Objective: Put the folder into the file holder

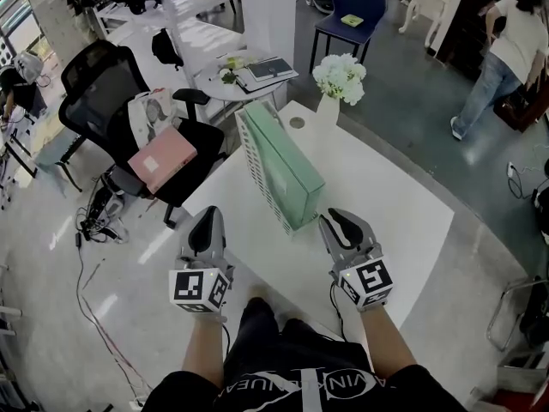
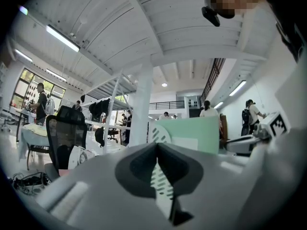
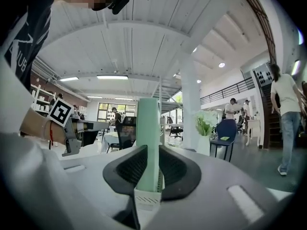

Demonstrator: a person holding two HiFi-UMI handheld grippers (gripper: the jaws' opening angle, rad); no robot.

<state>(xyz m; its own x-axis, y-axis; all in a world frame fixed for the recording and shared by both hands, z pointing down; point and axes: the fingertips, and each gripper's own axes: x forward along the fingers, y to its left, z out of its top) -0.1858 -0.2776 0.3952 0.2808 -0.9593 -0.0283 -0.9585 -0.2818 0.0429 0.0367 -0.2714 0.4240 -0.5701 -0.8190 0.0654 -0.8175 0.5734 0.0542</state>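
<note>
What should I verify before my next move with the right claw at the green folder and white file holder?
1. Right claw grip on the green folder: ok, jaws closed on its near edge.
2. Folder upright: ok, it stands vertical against the file holder's slotted wall.
3. Folder's bottom seated in the holder: cannot tell, the base is hidden.
4. Left claw clear of the holder: ok, closed, with bare table between them.
5. Flower vase past the holder's far end: ok, upright and apart from it.
</note>
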